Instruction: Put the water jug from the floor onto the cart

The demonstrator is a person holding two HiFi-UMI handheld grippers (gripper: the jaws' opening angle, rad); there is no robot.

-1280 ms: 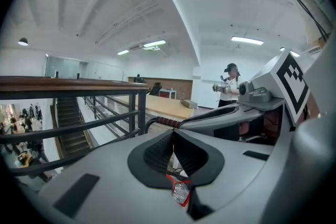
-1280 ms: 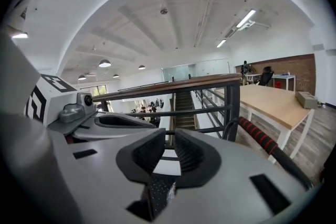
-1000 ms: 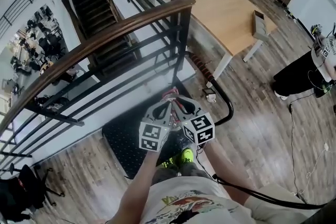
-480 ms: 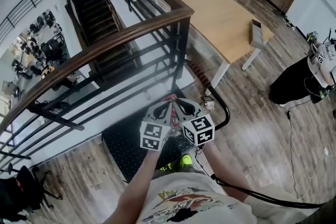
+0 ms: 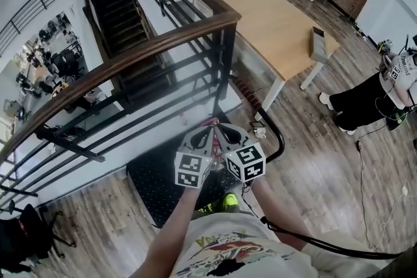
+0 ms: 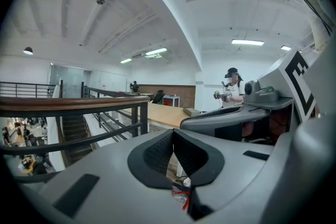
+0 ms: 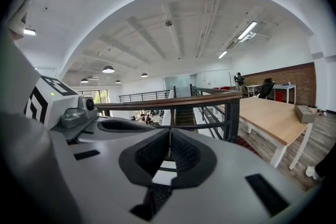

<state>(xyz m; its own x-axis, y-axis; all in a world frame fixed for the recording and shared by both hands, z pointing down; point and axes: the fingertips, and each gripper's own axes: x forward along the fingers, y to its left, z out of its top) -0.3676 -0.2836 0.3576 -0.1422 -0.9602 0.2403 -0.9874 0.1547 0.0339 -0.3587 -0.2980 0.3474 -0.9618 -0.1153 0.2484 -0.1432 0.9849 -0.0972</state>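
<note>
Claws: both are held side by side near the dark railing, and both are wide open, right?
No, both are shut. The left gripper view shows the left claw with jaws pressed together on nothing; the right gripper view shows the right claw likewise, just closed. Side by side near the railing is correct.

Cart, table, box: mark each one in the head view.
cart (image 5: pixel 151 176): head view, bare black deck.
table (image 5: pixel 267 13): head view, middle of the wooden top.
box (image 5: pixel 317 43): head view, its top face.
</note>
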